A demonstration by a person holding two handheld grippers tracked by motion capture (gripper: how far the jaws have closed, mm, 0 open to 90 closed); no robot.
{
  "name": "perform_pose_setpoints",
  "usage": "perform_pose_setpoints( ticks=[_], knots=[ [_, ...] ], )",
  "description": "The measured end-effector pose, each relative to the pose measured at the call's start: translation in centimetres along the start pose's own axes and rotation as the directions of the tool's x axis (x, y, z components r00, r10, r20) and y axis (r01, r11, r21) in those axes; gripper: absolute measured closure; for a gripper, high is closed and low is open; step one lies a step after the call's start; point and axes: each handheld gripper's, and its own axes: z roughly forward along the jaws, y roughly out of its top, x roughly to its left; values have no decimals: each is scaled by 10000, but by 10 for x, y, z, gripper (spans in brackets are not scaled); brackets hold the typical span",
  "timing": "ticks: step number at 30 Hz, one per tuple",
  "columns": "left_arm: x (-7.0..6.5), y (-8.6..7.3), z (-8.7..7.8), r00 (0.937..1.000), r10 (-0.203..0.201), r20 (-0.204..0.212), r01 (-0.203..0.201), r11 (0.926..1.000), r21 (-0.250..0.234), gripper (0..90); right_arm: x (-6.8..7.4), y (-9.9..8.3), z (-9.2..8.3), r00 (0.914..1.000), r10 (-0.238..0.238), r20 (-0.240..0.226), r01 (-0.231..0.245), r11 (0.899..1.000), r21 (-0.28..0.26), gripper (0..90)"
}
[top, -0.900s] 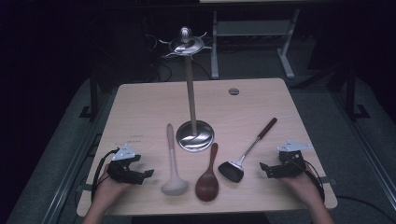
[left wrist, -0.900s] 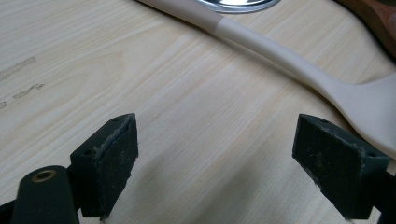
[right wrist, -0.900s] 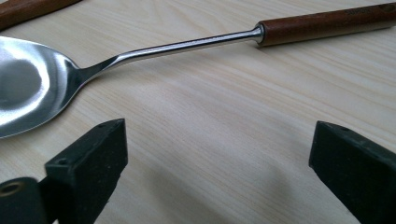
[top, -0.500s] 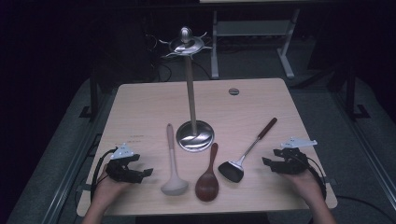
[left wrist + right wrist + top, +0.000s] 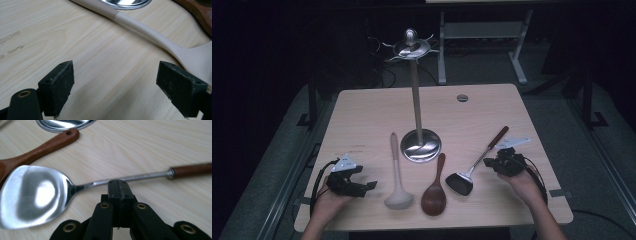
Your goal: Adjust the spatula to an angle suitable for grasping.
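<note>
Left gripper [image 5: 362,186] jaws wide apart over bare tabletop [image 5: 362,120], near the white ladle [image 5: 396,170]. Right gripper [image 5: 117,183] jaws pressed together, empty, just beside the metal spatula [image 5: 37,195] shaft.

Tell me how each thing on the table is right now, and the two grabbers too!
Left gripper: open, holding nothing.
Right gripper: shut, empty, just in front of the spatula's shaft.
Metal spatula: lying flat.
Wooden spoon: lying flat.
Cream ladle: lying flat.
Hanging stand: upright, hooks bare.
</note>
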Motion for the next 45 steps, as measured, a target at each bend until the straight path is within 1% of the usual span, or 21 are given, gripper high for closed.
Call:
perform_pose_setpoints(
  ticks=[2,3,4,5,6,8,9,12,14,15,17,19,21,27,29,31,33,34,42,44,45],
  knots=[
    [-1,1,0,9999,101,-31,-101,9999,57,144,1,7,4,9999,-127,-84,127,9999,-25,900],
    [-1,2,-1,9999,151,-24,-151,9999,24,144,3,14,9,9996,-243,-144,243,9997,-12,900],
    [-1,2,-1,9999,117,-24,-117,9999,-118,144,4,18,12,9993,-306,-229,306,9995,-1,900],
    [-1,2,-1,9999,117,-24,-117,9999,-118,144,4,18,12,9993,-306,-229,306,9995,-1,900],
    [1,2,-1,9999,145,-8,-145,9999,-77,144,6,24,19,9988,-444,-205,450,9987,249,900],
    [4,2,0,9999,145,65,-145,9999,-42,144,6,27,22,9984,-491,-266,499,9983,309,900],
    [5,2,0,9999,107,99,-107,9999,14,144,7,31,30,9979,-566,-321,581,9973,455,900],
    [5,2,1,9998,57,169,-57,10000,7,144,7,32,37,9975,-613,-345,633,9960,632,900],
    [5,1,1,9997,126,190,-126,9999,-29,144,9,31,42,9970,-630,-459,670,9935,915,900],
    [5,1,1,9997,126,190,-126,9999,-29,144,9,31,42,9970,-630,-459,670,9935,915,900],
    [4,1,0,9999,58,158,-57,10000,-78,144,10,29,44,9969,-605,-508,660,9912,1147,900],
    [4,1,-1,9999,-8,143,9,10000,-92,144,10,28,46,9962,-704,-517,766,9887,1289,900],
    [4,1,-1,9999,49,118,-47,9999,-109,144,11,28,46,9959,-746,-502,809,9873,1367,900],
    [4,0,-2,10000,75,56,-75,10000,-29,144,12,23,39,9950,-866,-492,927,9860,1384,900],
    [5,0,-2,9999,94,72,-94,10000,1,144,10,16,35,9951,-795,-584,874,9853,1469,900],
    [5,0,-1,10000,-11,98,11,10000,10,144,9,11,32,9955,-757,-562,835,9846,1534,900],
    [5,0,-2,10000,40,85,-40,10000,45,144,9,8,30,9959,-719,-549,798,9842,1580,900],
    [4,-1,-2,10000,11,62,-10,10000,-88,144,8,2,25,9963,-725,-461,791,9836,1621,900],
    [4,-1,-2,9999,83,104,-83,10000,1,144,3,-20,2,9992,-390,-126,405,9865,1589,900],
    [4,-1,-2,9999,89,97,-89,10000,7,144,2,-23,-1,9993,-354,-95,365,9868,1577,900],
    [4,0,-2,9999,74,96,-74,10000,6,144,0,-28,-5,9997,-220,-57,227,9875,1559,900]
  ],
)
